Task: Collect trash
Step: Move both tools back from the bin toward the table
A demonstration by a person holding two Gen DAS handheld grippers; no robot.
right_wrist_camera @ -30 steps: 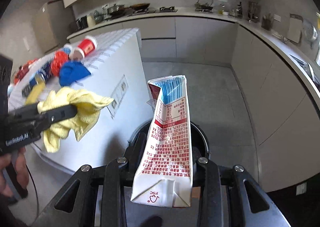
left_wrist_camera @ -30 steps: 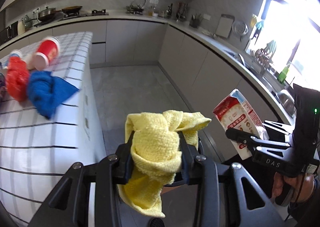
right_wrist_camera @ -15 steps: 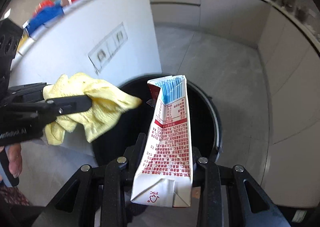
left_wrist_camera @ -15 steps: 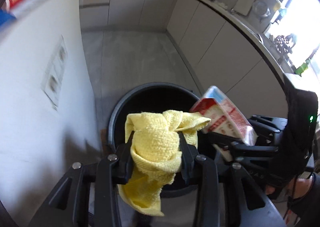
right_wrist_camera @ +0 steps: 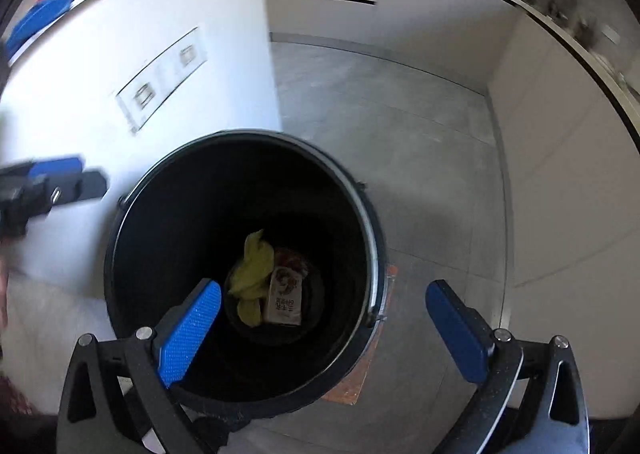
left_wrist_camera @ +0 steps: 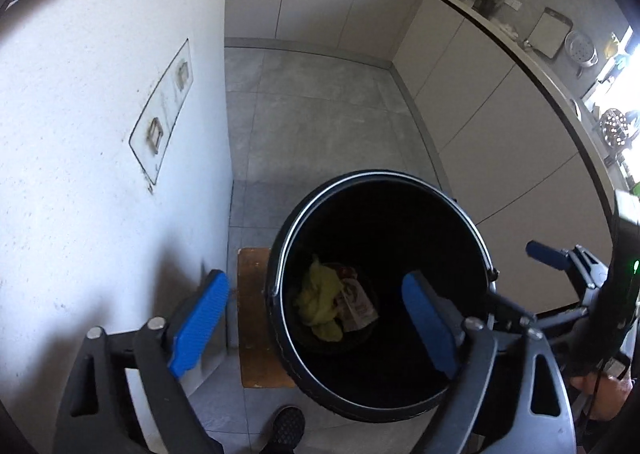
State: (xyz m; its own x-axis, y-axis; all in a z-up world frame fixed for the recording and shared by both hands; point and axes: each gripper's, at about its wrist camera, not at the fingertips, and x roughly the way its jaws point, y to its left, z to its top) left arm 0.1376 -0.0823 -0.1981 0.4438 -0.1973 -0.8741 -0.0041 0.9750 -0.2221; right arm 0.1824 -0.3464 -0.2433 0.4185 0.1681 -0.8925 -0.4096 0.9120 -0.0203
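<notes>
Both tongs, left [left_wrist_camera: 316,318] and right [right_wrist_camera: 320,326], are opening wide and hold nothing. Below them, in the black bin [right_wrist_camera: 372,238], lie the soft yellow cloth [right_wrist_camera: 252,274] and the light, crushable carton [right_wrist_camera: 284,294], touching.

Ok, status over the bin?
Left gripper and right gripper opening, nothing between jaws. Yellow cloth and carton lie in bin. Nothing blocking.

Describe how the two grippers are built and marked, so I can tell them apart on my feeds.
Both match: black skeletal frames with triangular cut-outs, silver pivot bolts and blue dimpled pads. The left gripper and right gripper differ little; the right's body shows a green light and a thin cable.
</notes>
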